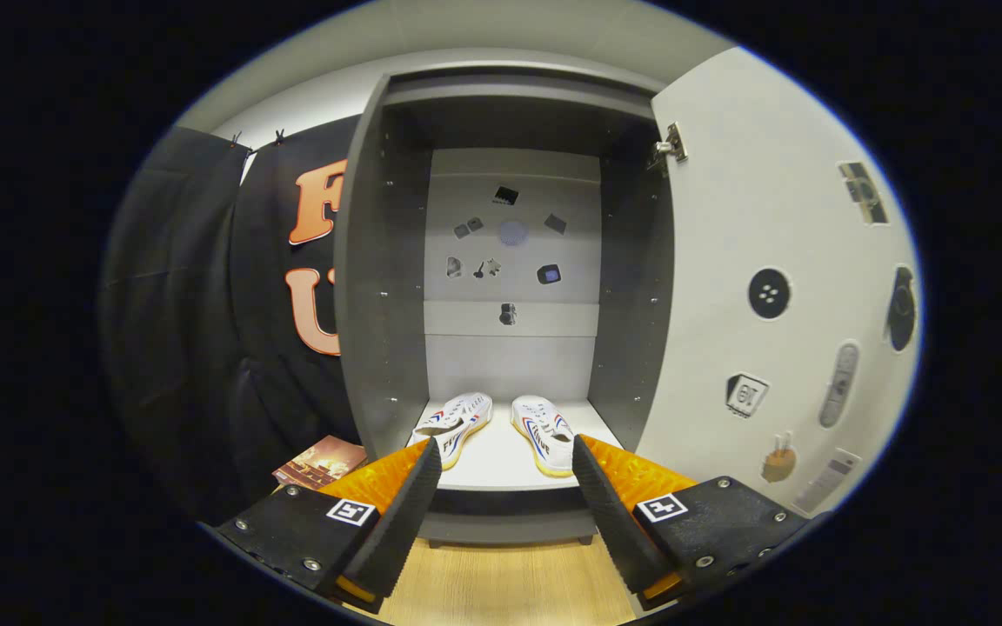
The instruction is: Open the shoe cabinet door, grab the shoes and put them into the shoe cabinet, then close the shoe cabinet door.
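Main risk I see now: the tall dark-grey shoe cabinet (379, 261) is open with its white door (753, 217) swung wide to the right of my gripper (507, 458); I judge a careless sweep to catch that door could glance off its flat face, since I can't make out a handle, or slam it and jolt the load; the pair of white canvas shoes with red-and-blue side stripes (501, 430) sits close to the front lip of the white bottom shelf (501, 469), so a toe could foul the closing door; gripper fingers spread wide, holding nothing; shoes lie just beyond the fingertips, side by side, inside the cabinet; only the door looks left to do.
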Action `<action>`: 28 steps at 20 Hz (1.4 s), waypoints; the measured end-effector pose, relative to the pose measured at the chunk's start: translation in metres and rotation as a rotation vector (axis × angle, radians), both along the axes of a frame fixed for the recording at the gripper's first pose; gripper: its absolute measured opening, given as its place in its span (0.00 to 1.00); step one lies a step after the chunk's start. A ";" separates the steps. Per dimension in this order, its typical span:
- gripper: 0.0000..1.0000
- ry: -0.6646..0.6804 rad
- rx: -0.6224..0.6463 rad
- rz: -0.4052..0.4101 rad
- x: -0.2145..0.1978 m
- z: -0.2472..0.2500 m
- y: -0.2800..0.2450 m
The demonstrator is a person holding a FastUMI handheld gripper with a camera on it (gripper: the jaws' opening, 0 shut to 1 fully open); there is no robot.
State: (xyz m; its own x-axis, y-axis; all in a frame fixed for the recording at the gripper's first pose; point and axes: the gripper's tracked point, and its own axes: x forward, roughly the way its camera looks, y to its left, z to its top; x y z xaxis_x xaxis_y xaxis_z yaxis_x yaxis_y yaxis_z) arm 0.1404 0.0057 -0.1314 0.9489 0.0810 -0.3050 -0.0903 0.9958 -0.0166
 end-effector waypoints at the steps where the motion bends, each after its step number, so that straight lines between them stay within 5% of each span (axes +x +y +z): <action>1: 0.94 -0.011 -0.001 -0.010 -0.021 0.006 -0.008; 10: 0.95 -0.073 -0.063 -0.213 -0.152 0.042 -0.147; 18: 0.95 -0.046 -0.067 -0.395 -0.186 0.022 -0.268; 28: 0.95 0.011 -0.008 -0.286 -0.147 -0.017 -0.280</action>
